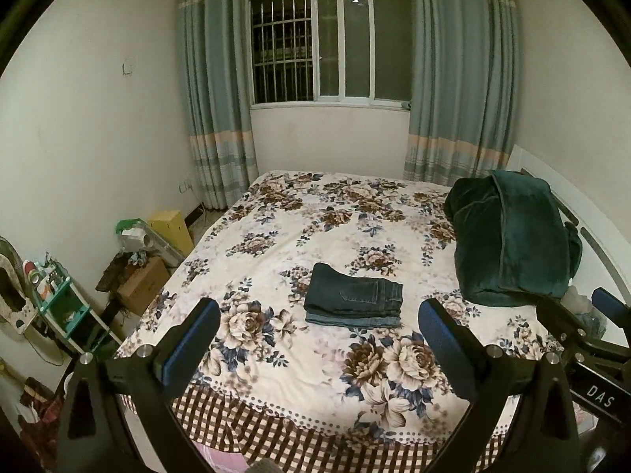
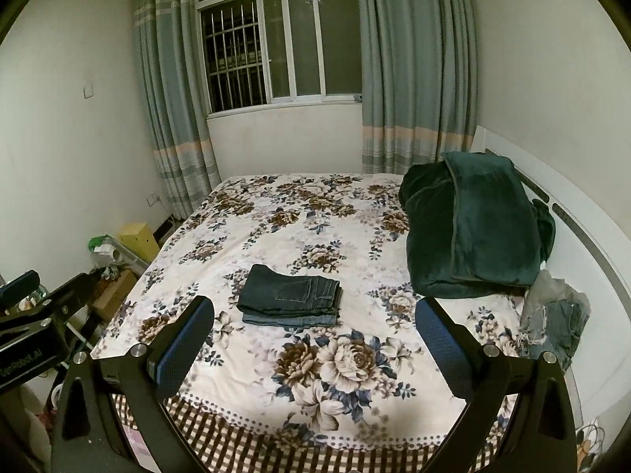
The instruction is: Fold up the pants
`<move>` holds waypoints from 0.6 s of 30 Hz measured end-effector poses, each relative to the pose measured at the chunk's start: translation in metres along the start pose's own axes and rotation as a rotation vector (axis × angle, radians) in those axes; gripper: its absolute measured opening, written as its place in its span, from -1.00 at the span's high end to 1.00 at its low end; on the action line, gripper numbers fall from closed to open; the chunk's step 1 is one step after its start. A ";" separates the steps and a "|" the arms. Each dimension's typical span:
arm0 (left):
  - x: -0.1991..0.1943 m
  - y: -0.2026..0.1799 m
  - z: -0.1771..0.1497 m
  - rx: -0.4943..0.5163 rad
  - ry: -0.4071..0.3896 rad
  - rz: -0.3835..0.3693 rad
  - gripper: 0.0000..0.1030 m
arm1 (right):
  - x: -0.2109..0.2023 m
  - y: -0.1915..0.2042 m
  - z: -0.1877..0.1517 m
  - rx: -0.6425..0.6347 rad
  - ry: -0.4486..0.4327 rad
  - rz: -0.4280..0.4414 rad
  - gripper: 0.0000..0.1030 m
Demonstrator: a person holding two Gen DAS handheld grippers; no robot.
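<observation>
Both the left tongs (image 1: 319,329) and right tongs (image 2: 315,325) gape wide, holding nothing, above two folded pants (image 1: 353,295) stacked on the bed (image 1: 276,354).

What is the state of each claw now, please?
Left claw: open, holding nothing, above the bed's near edge.
Right claw: open, holding nothing; the folded pants lie on the bed beyond it.

A dark green plush blanket (image 2: 473,228) lies heaped at the right side of the floral-patterned bedspread (image 2: 276,236). Grey-blue striped curtains (image 2: 414,71) flank the barred window (image 2: 276,47). A brown cardboard box (image 1: 144,283) stands beside the bed.
</observation>
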State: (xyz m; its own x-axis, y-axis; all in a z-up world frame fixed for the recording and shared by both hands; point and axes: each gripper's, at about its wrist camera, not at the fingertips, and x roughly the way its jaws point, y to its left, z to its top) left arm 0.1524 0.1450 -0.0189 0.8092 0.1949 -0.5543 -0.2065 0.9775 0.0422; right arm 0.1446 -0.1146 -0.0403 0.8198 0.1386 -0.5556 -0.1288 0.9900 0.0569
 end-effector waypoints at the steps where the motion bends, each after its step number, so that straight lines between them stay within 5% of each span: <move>1: 0.000 0.001 0.000 0.001 0.001 -0.003 -1.00 | 0.000 0.000 0.000 0.000 -0.001 -0.002 -1.00; 18: -0.008 -0.004 -0.007 -0.004 -0.001 0.003 -1.00 | -0.007 0.004 -0.005 0.012 -0.002 -0.005 -1.00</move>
State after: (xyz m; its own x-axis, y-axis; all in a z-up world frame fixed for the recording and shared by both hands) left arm 0.1428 0.1391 -0.0203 0.8094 0.1977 -0.5530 -0.2110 0.9767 0.0404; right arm 0.1356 -0.1112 -0.0408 0.8216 0.1336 -0.5542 -0.1178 0.9910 0.0643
